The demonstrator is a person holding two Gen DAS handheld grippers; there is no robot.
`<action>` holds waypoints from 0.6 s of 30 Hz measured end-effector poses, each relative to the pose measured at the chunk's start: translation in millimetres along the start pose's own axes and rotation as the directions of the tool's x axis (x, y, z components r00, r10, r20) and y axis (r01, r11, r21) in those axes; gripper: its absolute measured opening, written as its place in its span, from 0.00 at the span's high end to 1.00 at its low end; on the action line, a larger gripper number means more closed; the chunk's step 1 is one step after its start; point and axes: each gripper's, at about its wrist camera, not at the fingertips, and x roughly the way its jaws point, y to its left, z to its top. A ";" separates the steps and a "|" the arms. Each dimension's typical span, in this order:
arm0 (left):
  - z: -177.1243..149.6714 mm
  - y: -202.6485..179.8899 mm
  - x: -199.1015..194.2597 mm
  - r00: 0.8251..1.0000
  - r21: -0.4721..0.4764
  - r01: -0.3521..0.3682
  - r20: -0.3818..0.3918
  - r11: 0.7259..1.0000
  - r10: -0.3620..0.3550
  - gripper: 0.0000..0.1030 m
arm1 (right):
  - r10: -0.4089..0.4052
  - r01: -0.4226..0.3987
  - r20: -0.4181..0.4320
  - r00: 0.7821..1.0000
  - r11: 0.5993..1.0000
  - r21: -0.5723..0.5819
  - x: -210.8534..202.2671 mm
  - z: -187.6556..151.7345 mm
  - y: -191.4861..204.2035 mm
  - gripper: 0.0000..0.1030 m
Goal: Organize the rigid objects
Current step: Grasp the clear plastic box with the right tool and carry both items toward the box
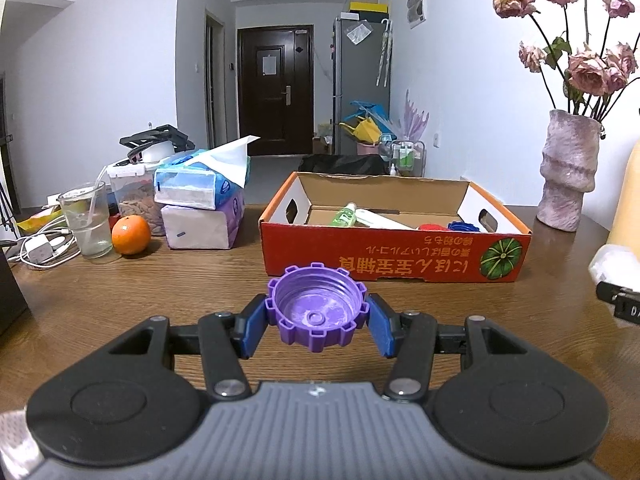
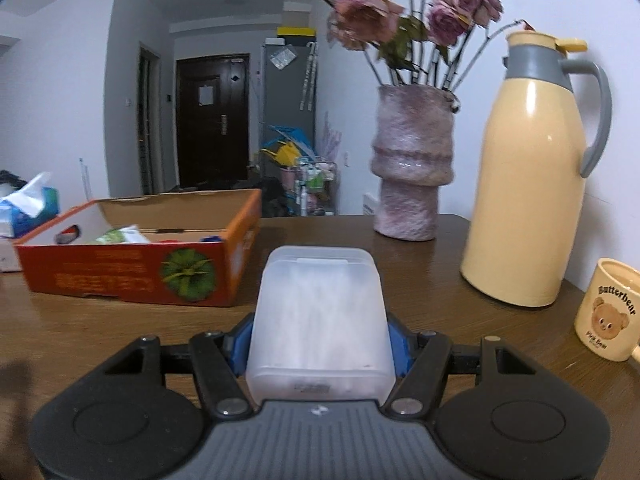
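Note:
My left gripper point(image 1: 318, 320) is shut on a purple notched bottle cap point(image 1: 318, 305), held hollow side up above the wooden table point(image 1: 160, 300). Just beyond it stands an open red cardboard box point(image 1: 396, 252) holding a green bottle point(image 1: 345, 216), a white tube and red and blue caps. In the right wrist view my right gripper point(image 2: 318, 344) is shut on a frosted white plastic box point(image 2: 320, 320), its blue pads pressed on both sides. The red cardboard box point(image 2: 132, 268) lies ahead and to the left there. The white box and right gripper point(image 1: 612, 276) show at the right edge of the left wrist view.
Left of the cardboard box are tissue packs point(image 1: 200, 200), an orange point(image 1: 131, 235), a glass with a straw point(image 1: 86, 220) and chargers. A vase of dried roses point(image 2: 412, 168), a cream thermos jug point(image 2: 532, 176) and a bear mug point(image 2: 608, 316) stand at the right.

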 end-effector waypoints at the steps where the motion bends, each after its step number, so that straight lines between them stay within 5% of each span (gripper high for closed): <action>1: 0.0 -0.1 -1.1 1.000 -0.001 0.001 0.001 1.000 -0.001 0.47 | 0.009 -0.009 0.004 1.000 1.000 -0.004 -3.5 -0.6 5.3 0.38; 18: 5.2 0.2 -3.6 1.000 -0.010 0.007 0.018 1.000 -0.006 0.47 | 0.143 -0.142 0.028 0.989 0.989 -0.033 -30.7 -5.0 84.6 0.38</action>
